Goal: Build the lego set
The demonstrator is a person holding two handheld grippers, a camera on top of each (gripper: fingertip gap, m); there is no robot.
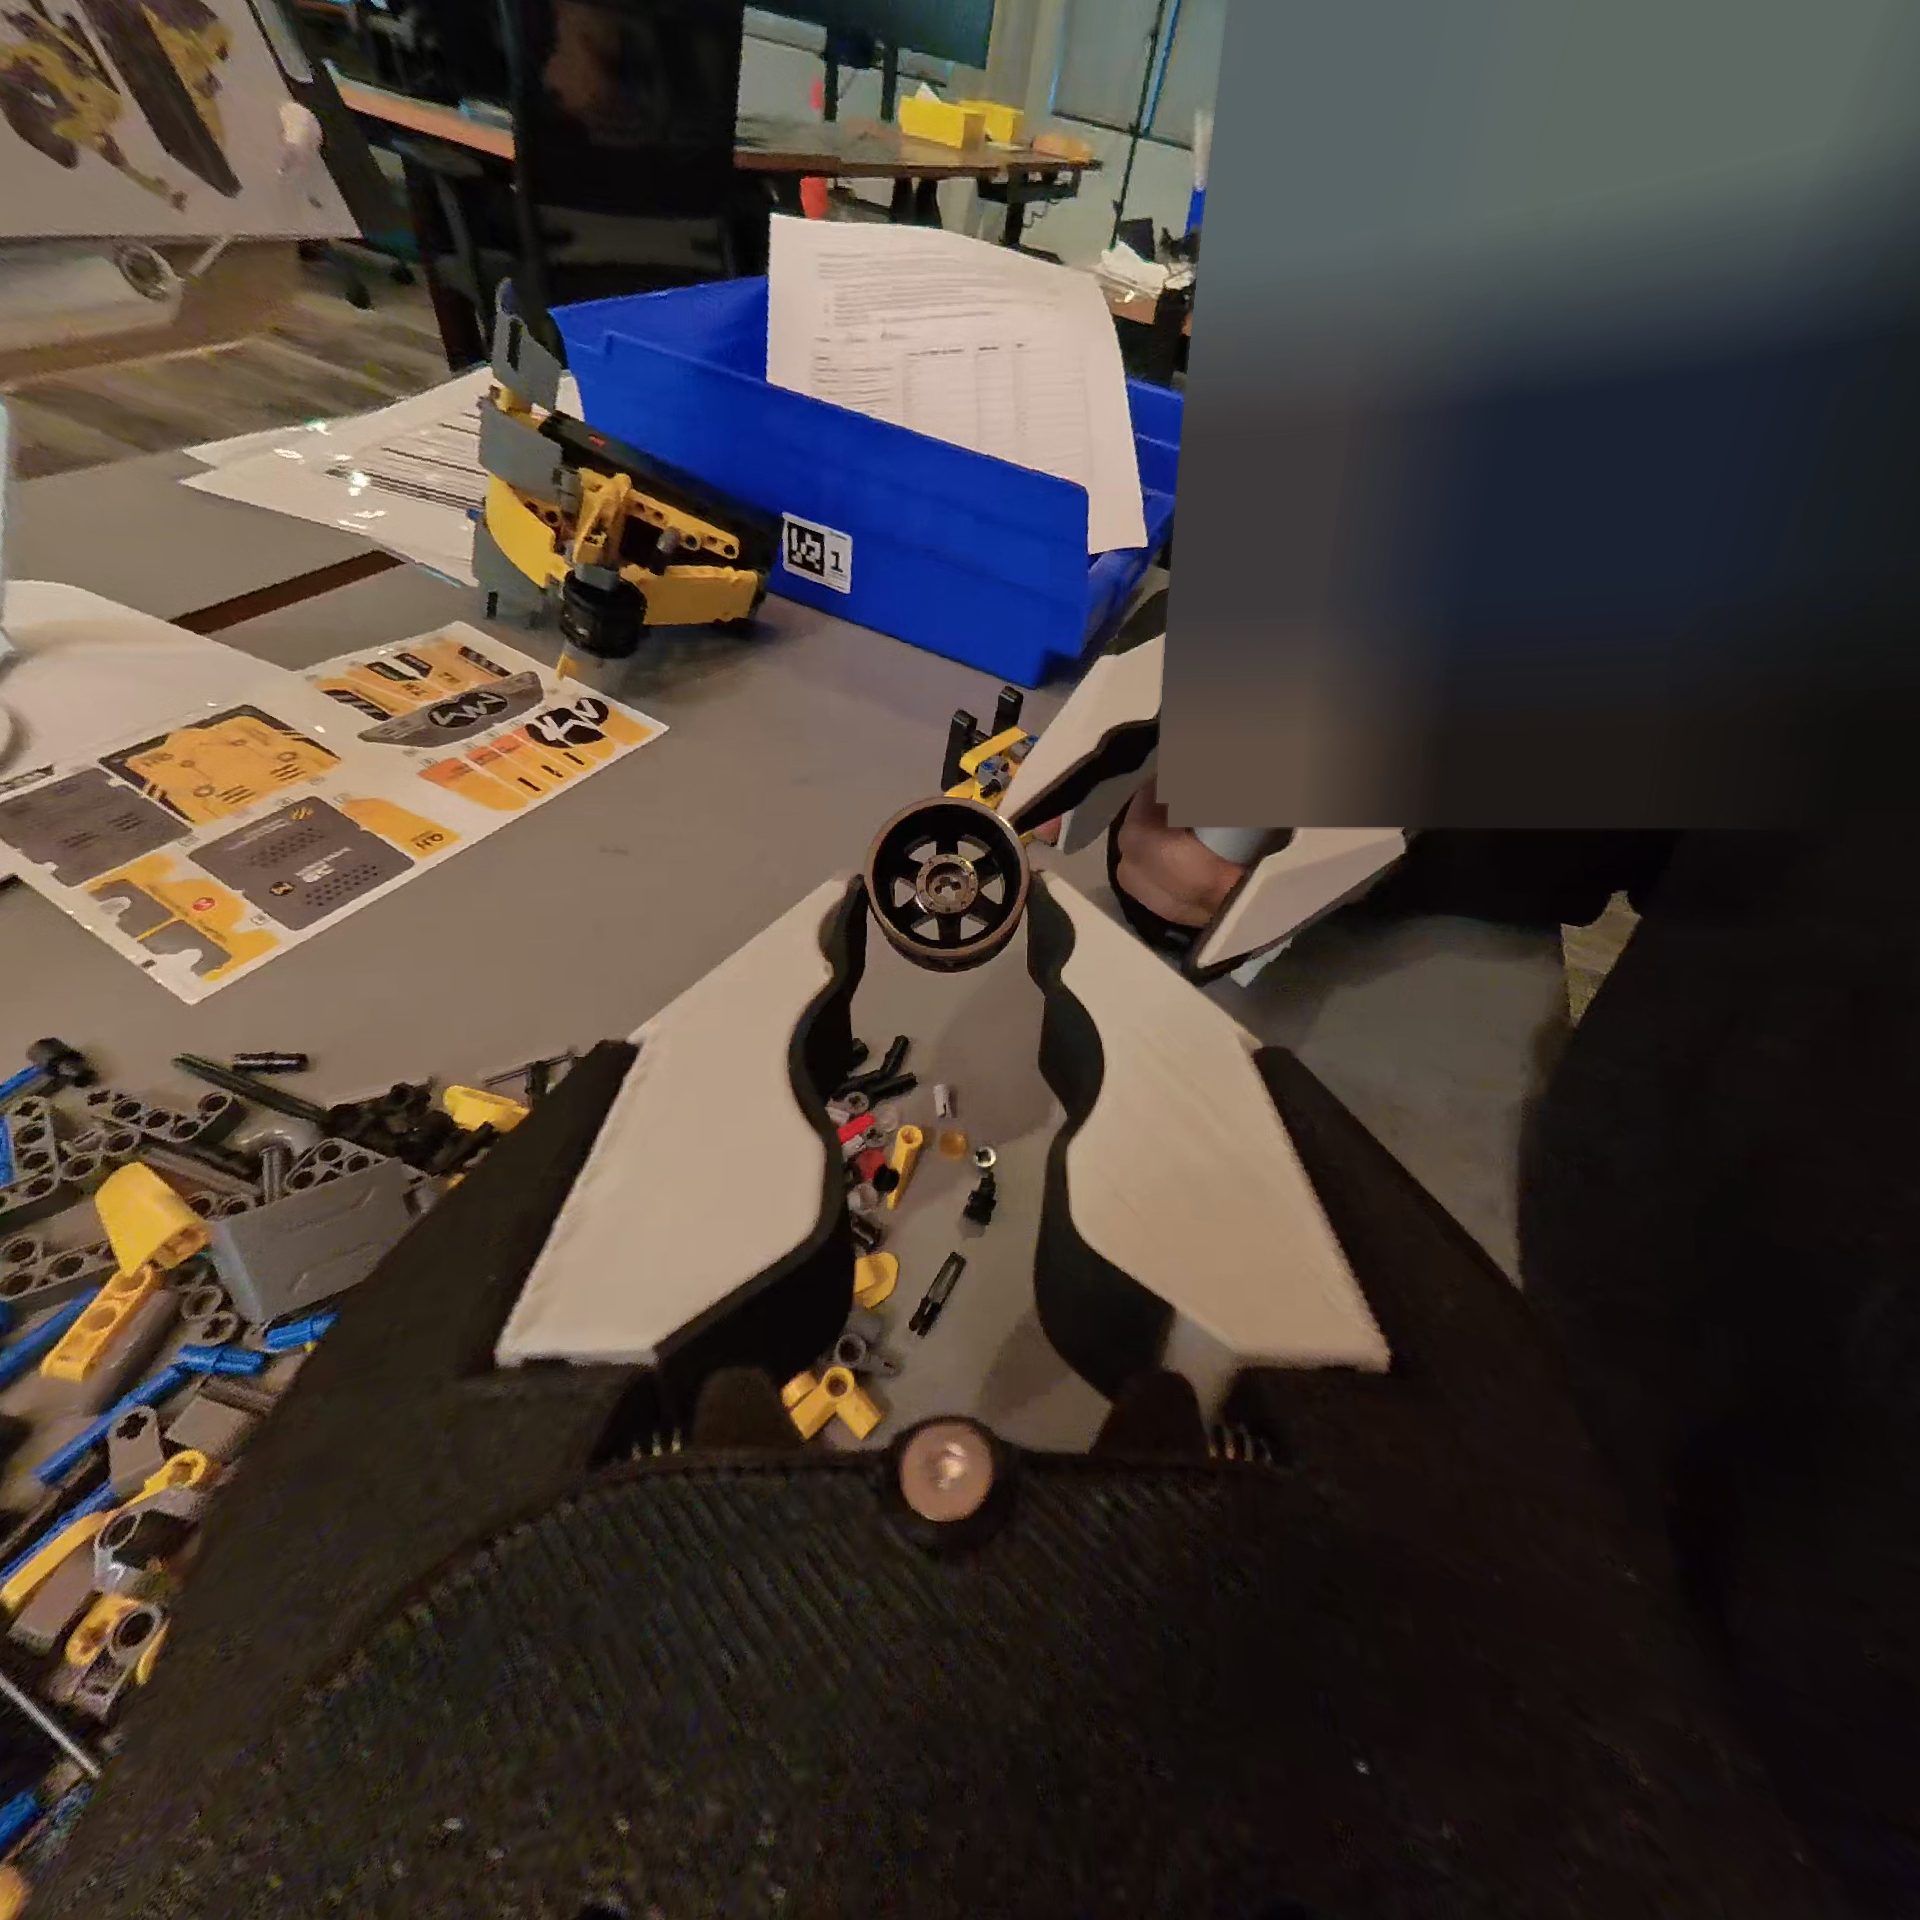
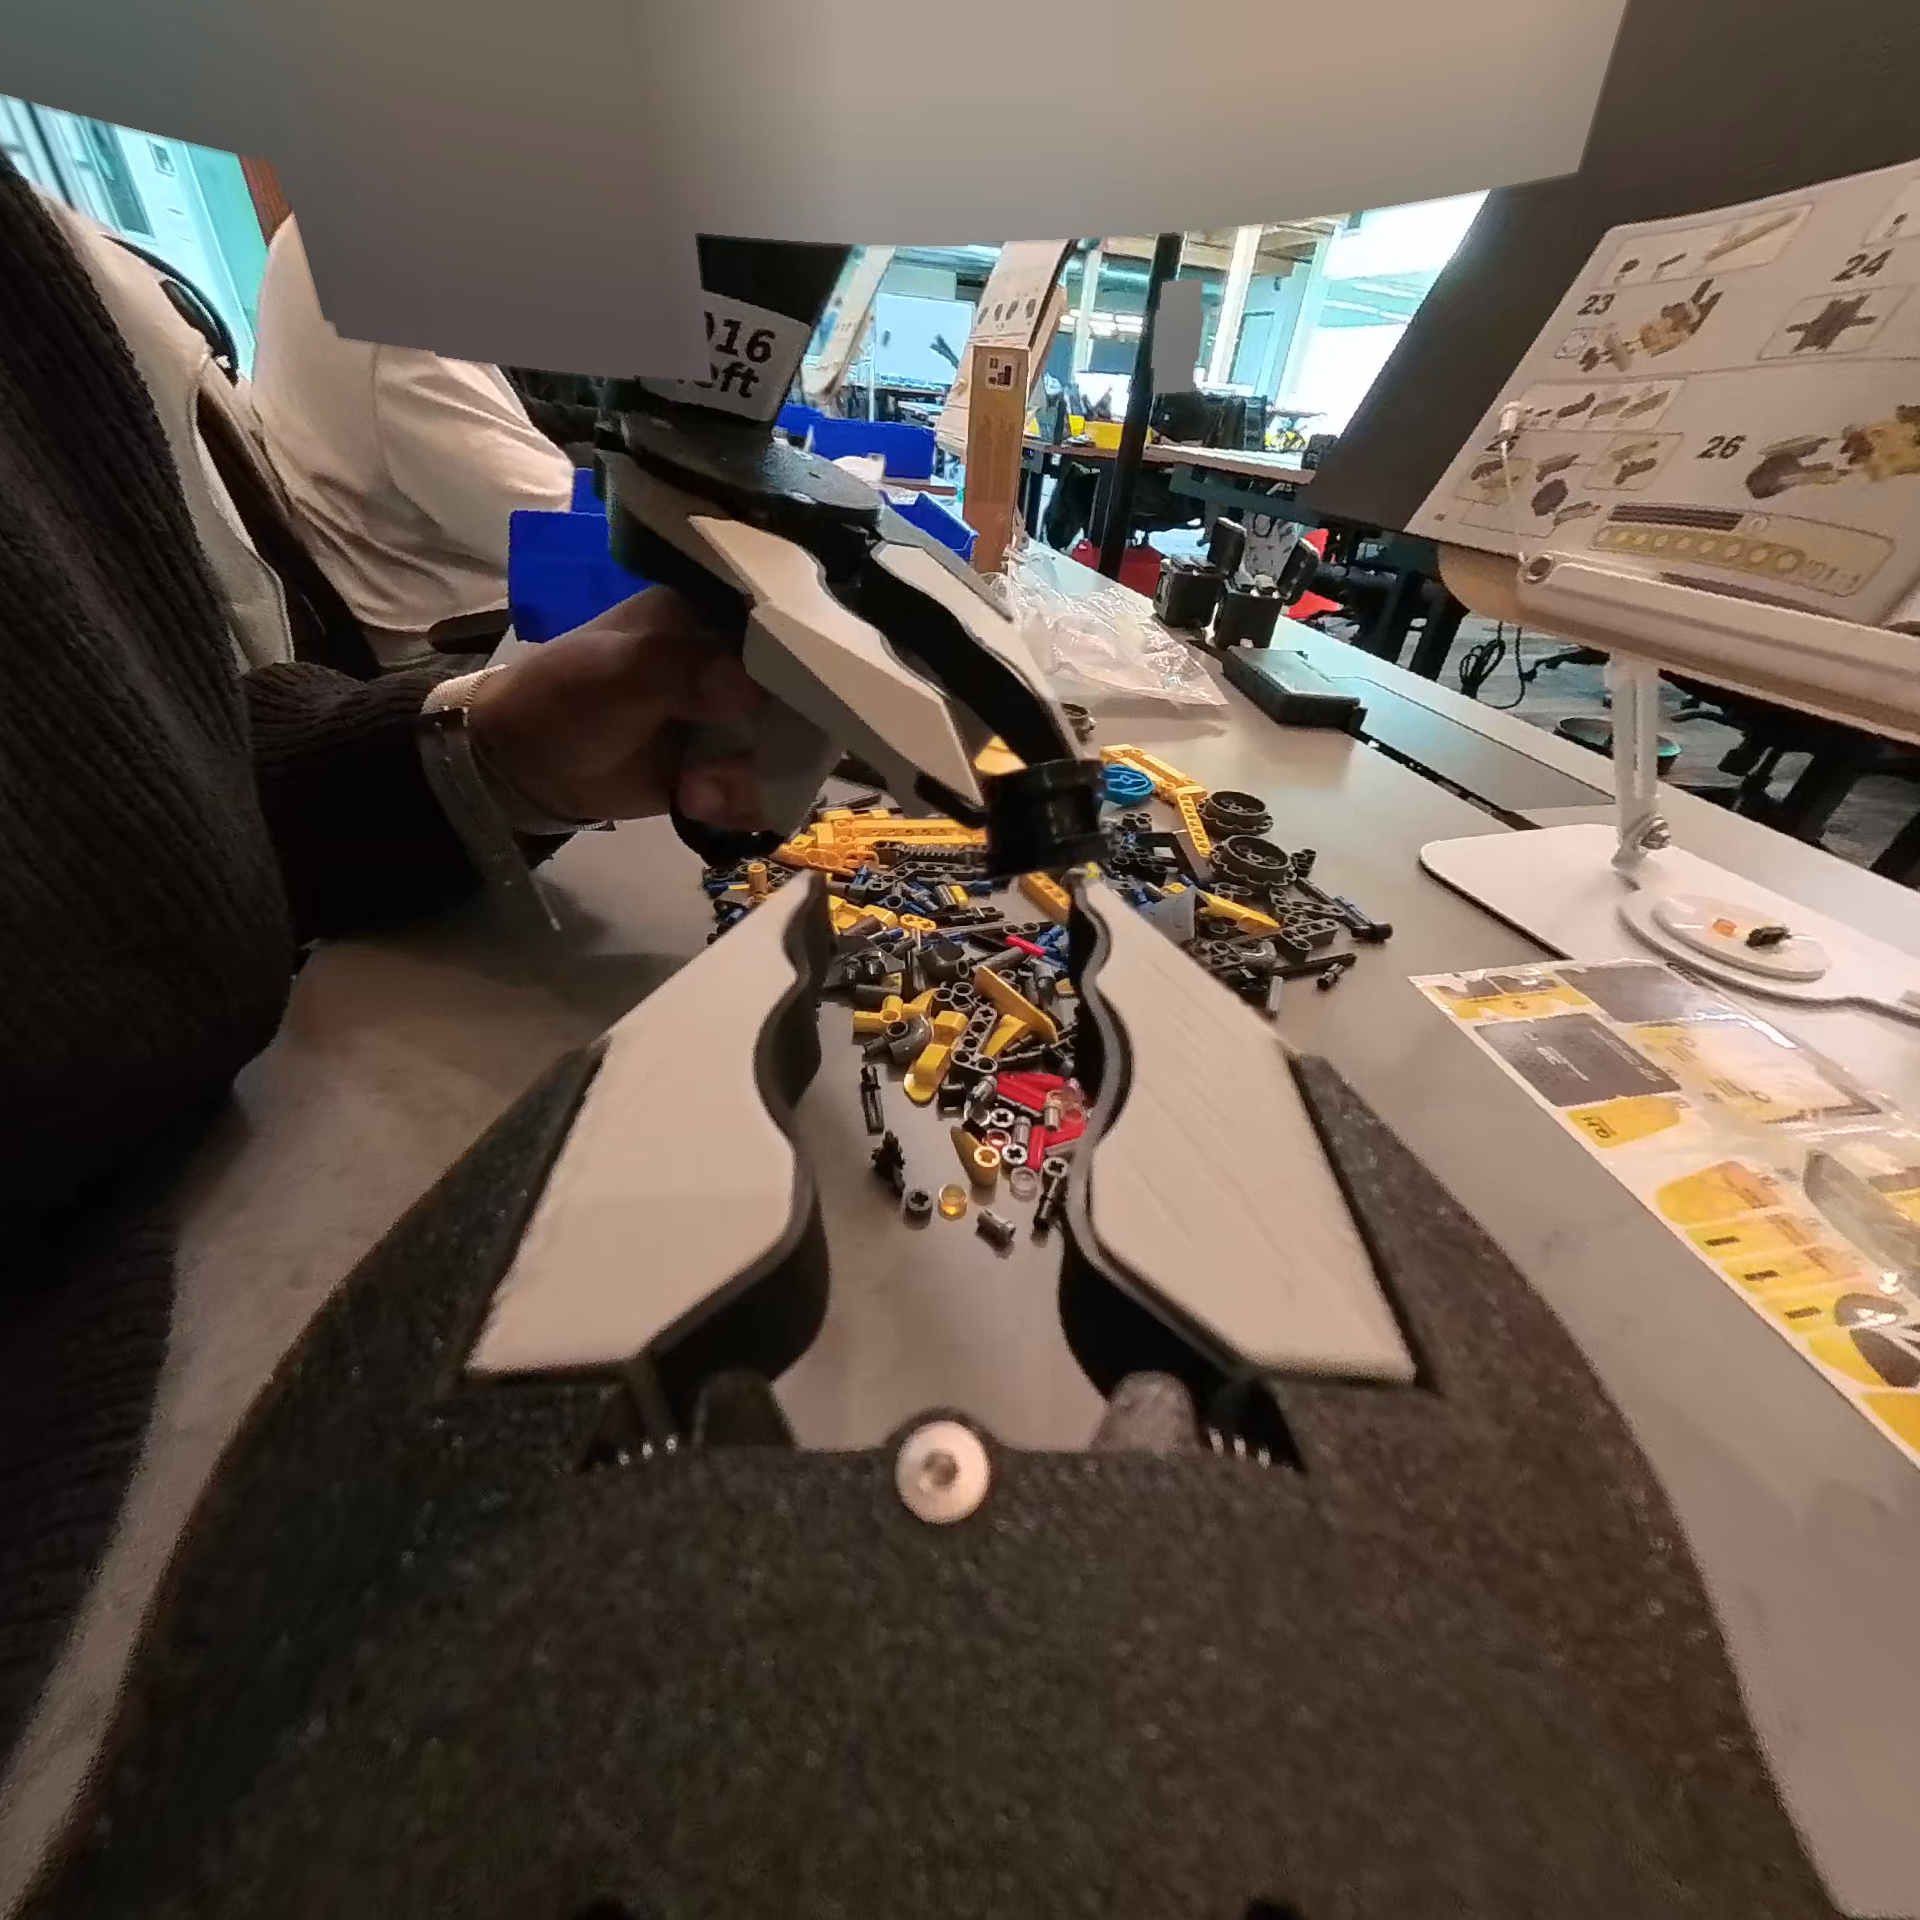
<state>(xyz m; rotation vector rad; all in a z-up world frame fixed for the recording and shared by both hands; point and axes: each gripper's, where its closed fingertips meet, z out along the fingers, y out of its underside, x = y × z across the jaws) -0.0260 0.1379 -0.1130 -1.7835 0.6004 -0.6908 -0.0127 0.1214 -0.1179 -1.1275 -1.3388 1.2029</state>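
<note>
Wheel rim [image 1: 945, 891], black and spoked, sits centre frame in the left wrist view, hub facing the camera.
- Left gripper [image 1: 945, 914]: fingertips pinched on opposite sides of the rim, holding it clear of the grey table [image 1: 644, 935]. Only the very tips catch it. I judge the hold shallow and apt to let the rim twist, so steady pressure matters.
- Small yellow-and-black piece [image 1: 987, 753] just behind the rim. Cannot tell whether it is joined on.
- Right gripper [image 2: 945, 883]: fingers spread, nothing between them, tips just below the rim in its own view. It is close enough to bump the rim.
- Loose building parts [image 2: 966, 1029] lie scattered on the table beneath both grippers.
- Sticker sheet [image 1: 312, 790] lies flat at mid left.
- Part-built yellow and black model [image 1: 603, 540] stands beyond it, beside a blue bin [image 1: 935, 499] holding a printed sheet [image 1: 956, 353].
- Instruction booklet [image 2: 1683, 416] rests on a stand, upper right of the right wrist view.
</note>
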